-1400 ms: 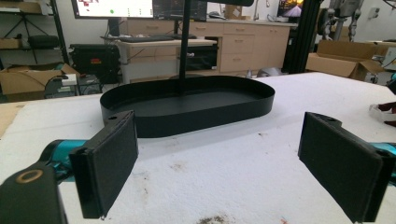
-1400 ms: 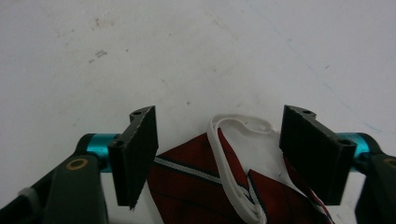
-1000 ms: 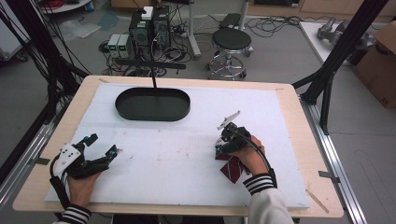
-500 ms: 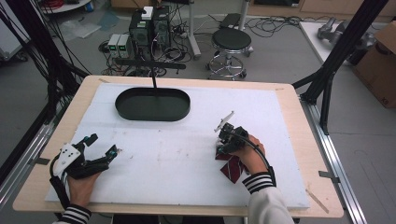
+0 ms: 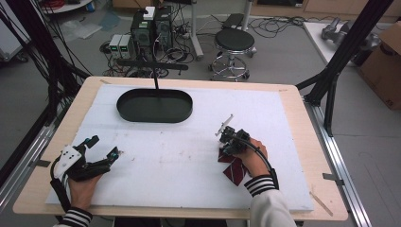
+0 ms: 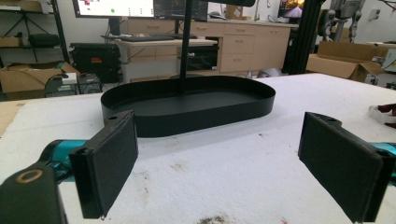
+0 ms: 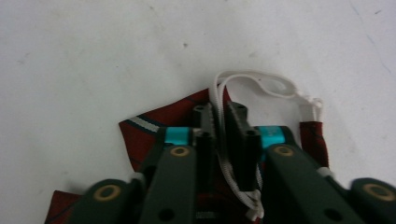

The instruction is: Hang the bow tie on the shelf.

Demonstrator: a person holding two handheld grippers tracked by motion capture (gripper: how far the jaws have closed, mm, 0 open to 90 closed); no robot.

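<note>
The right gripper (image 7: 223,121) has its jaws squeezed tight on the white strap (image 7: 261,81) of a red tie (image 5: 234,168). The tie lies flat on the near right of the white table (image 5: 189,156), under that hand. The left gripper (image 5: 101,151) sits wide open, holding nothing. The black tray (image 5: 154,105) waits far away, to the left of the tie

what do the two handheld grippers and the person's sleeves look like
Both are black. The left gripper has flat black fingers, teal joints and a white top plate. The right gripper has brass-ringed screw holes and a black cable. The sleeves are white with black-and-white striped cuffs.
</note>
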